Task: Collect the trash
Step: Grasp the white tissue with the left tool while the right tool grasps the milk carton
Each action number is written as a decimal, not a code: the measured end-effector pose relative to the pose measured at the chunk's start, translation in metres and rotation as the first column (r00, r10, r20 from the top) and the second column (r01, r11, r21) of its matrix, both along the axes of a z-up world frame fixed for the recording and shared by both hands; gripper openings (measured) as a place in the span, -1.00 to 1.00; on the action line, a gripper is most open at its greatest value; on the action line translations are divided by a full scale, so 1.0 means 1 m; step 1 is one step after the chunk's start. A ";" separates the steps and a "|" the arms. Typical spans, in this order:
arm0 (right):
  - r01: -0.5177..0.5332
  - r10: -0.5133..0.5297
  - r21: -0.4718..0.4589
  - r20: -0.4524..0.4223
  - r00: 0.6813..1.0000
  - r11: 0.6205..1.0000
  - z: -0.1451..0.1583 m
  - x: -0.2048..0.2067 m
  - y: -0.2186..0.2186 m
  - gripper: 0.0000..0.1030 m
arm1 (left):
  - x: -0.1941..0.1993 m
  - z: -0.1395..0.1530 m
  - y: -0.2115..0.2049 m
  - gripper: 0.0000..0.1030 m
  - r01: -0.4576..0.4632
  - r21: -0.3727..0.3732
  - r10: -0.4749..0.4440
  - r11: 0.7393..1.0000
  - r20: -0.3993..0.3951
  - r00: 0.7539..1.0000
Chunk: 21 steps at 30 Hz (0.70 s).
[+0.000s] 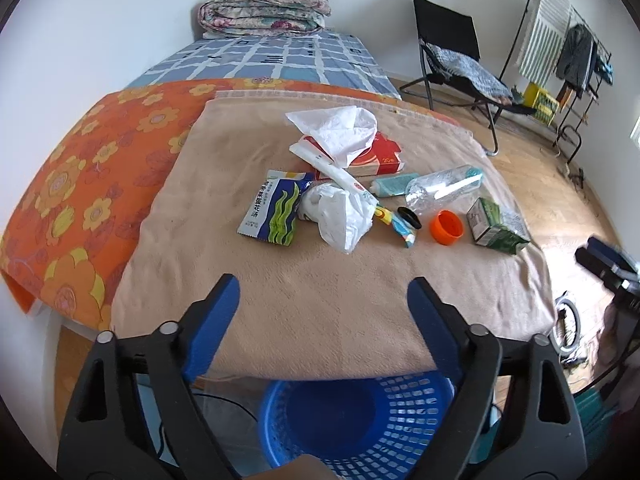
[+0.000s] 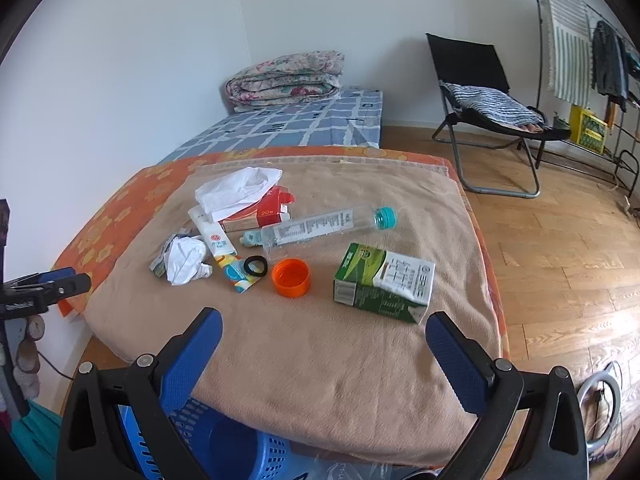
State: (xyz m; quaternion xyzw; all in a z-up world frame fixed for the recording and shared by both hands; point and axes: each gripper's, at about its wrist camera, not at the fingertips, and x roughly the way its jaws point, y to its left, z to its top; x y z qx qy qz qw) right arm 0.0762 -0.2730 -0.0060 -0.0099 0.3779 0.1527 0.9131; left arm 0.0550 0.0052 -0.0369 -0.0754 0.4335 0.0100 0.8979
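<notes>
Here, the trash lies in a loose cluster on the tan blanket (image 1: 320,300) spread over the bed, and the orange cap (image 2: 291,278) serves as the landmark. Furthest left of the cap is a blue-and-green sachet (image 1: 276,210), then a crumpled white tissue (image 2: 185,261), then a striped wrapper (image 2: 236,272) with a black ring (image 2: 255,267) just left of the cap. Behind the cap sit a red box (image 2: 264,210) draped with white paper and a clear plastic bottle (image 2: 320,224) lying on its side, its teal lid pointing right. Right of the cap, near but apart, a green carton (image 2: 382,282) lies tipped over. Below the cap, at the near edge of the bed, stands a blue basket (image 1: 360,416).

The left gripper (image 1: 324,296) hovers above the basket, fingers spread wide and holding nothing. The right gripper (image 2: 324,330) hangs over the blanket's near edge, fingers likewise wide apart and empty.
</notes>
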 end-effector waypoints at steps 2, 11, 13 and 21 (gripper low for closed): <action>-0.012 0.012 0.009 -0.013 1.000 1.000 0.002 0.009 -0.005 0.99 | 0.004 -0.003 0.000 0.56 0.005 -0.027 -0.005 1.000 -0.018 1.000; -0.044 0.043 -0.005 -0.080 0.996 0.999 -0.008 0.062 -0.021 0.98 | 0.030 -0.006 -0.007 0.55 0.022 -0.097 -0.027 0.995 -0.054 0.998; -0.046 0.049 0.029 -0.108 0.993 0.999 -0.012 0.074 -0.025 0.97 | 0.037 -0.009 -0.008 0.48 0.021 -0.104 -0.028 0.994 -0.063 0.998; -0.051 0.055 0.030 -0.180 0.982 0.998 -0.042 0.123 -0.022 0.94 | 0.076 -0.031 -0.015 0.27 0.022 -0.099 -0.035 0.995 -0.127 0.991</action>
